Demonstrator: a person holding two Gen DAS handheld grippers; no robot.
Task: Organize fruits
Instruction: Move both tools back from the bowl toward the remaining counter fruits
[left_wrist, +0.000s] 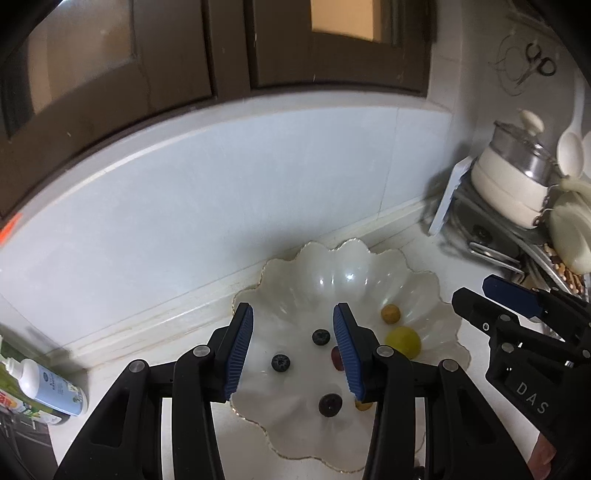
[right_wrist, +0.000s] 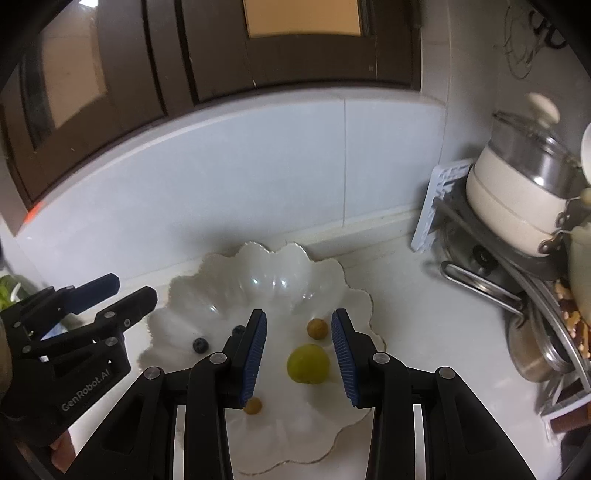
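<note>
A white scalloped ceramic bowl (left_wrist: 424, 291) is sitting near the back edge of the pale countertop (right_wrist: 424, 325), holding dark blueberries (left_wrist: 321, 337), a green grape (right_wrist: 308, 363) and small yellow-brown fruits (right_wrist: 317, 328). The left gripper (left_wrist: 293, 349) and right gripper (right_wrist: 299, 356) are hovering over it, jaws partly open, gripping nothing.

Blueberries (left_wrist: 321, 337), a green grape (right_wrist: 308, 363) and small yellow fruits (right_wrist: 317, 328), loose in a scalloped white bowl (left_wrist: 354, 258).

A home kitchen: tiled counter (right_wrist: 406, 314), cooking pot (right_wrist: 517, 206), pan lids (right_wrist: 480, 273).
</note>
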